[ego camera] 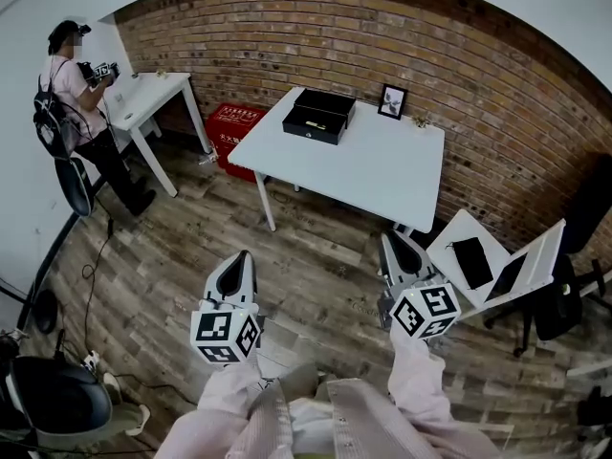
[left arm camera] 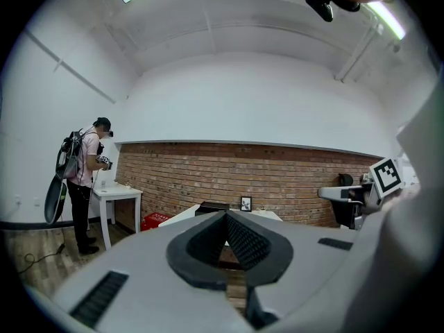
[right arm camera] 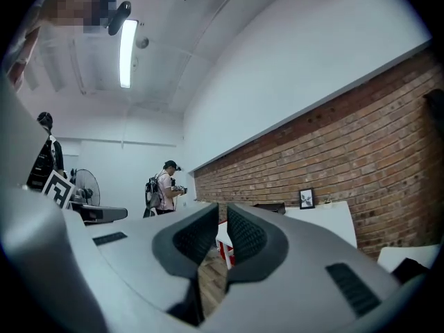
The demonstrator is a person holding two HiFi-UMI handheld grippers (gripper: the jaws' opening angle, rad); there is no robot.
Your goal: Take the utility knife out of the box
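Observation:
An open black box (ego camera: 319,116) stands at the far left of the white table (ego camera: 382,170), against the brick wall; a small yellowish thing (ego camera: 308,122) lies inside it, too small to identify. Both grippers are held level close to the person's body, well short of the table. The left gripper (ego camera: 239,259) has its jaws shut with nothing between them, and its own view (left arm camera: 225,217) looks toward the box (left arm camera: 214,206). The right gripper (ego camera: 390,242) is also shut and holds nothing (right arm camera: 222,210); only a thin slit shows between its pads.
A framed picture (ego camera: 392,101) leans on the wall behind the box. A red crate (ego camera: 234,127) sits on the floor left of the table. Another person (ego camera: 81,103) stands at a second white table (ego camera: 153,98) far left. A white folding stand (ego camera: 497,261) and a black chair (ego camera: 564,295) are at right.

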